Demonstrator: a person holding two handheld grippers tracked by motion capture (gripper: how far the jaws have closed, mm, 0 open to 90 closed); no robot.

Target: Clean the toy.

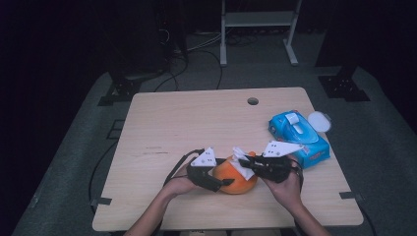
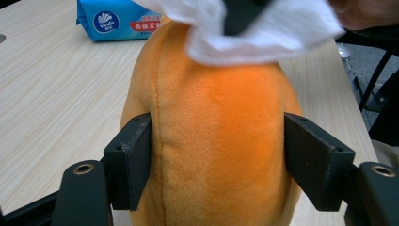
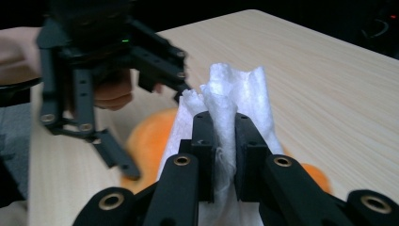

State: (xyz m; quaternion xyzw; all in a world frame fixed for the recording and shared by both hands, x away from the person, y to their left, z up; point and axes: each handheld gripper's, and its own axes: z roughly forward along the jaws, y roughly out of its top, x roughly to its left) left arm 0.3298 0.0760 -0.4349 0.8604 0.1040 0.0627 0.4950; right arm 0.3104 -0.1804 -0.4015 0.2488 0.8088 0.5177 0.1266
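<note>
An orange plush toy lies near the front edge of the wooden table. My left gripper is shut on it; both pads press its sides. My right gripper is shut on a white tissue, pinched between its jaws and held against the top of the toy. The tissue drapes over the toy's far end in the left gripper view. The left gripper shows at the left of the right gripper view.
A blue pack of wipes lies at the table's right side, with a white round lid behind it. A cable hole sits near the far edge. A white metal stand is on the floor beyond.
</note>
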